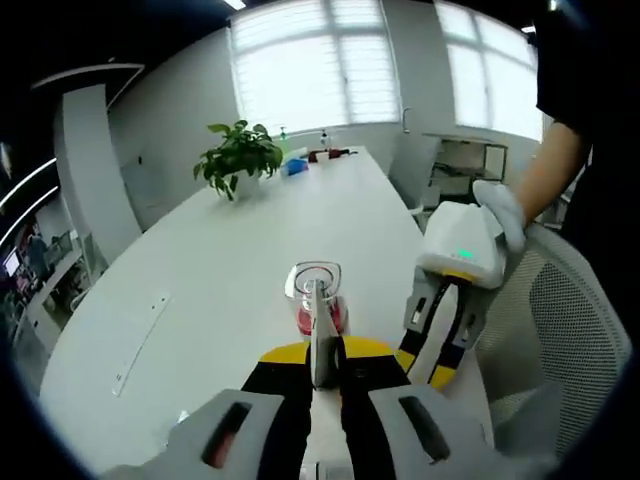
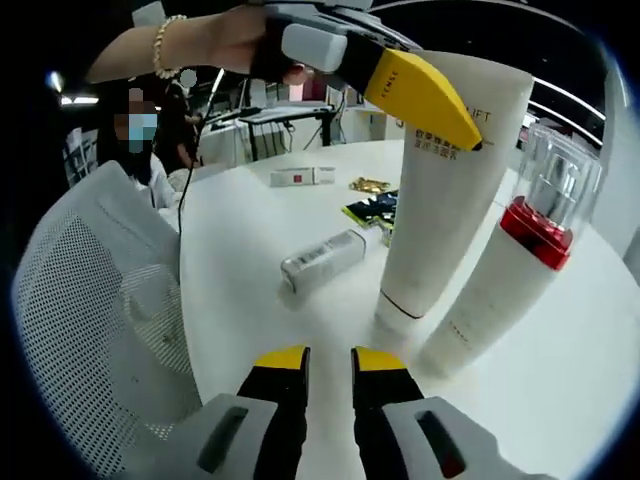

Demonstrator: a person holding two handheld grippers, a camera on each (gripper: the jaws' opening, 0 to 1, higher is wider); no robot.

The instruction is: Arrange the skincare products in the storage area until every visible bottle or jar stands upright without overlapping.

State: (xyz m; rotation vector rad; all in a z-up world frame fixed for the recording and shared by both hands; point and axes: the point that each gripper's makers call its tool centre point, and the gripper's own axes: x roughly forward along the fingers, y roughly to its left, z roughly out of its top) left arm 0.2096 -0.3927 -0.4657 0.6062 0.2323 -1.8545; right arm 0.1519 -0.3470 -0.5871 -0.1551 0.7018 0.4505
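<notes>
Item 1: right tongs (image 2: 328, 365). I am holding them low over the near edge of the table (image 2: 238, 300), arms a narrow slit apart and gripping nothing.

Item 2: white tube (image 2: 440, 220), task item. It is standing on its cap just in from that near edge. I am pinching its flat crimped top with the left tongs (image 1: 325, 350), arms pressed tight on it. The step in hand, as I judge it, is settling it upright. To do it well I am easing the grip off slowly and lifting straight up, so the crimp isn't dragged sideways.

Item 3: red-collared bottle (image 2: 500, 290), clear overcap, task item. It is standing just beside the tube on the right; whether they touch I cannot tell. I am keeping the left tongs off it, since a nudge here would likely topple both.

Item 4: small white bottle (image 2: 328, 257), task item. It is lying on its side further in towards the table's middle. I judge it is next, and the free right tongs are suiting it.

Item 5: small flat box (image 2: 300, 177), lying near the far edge.
</notes>
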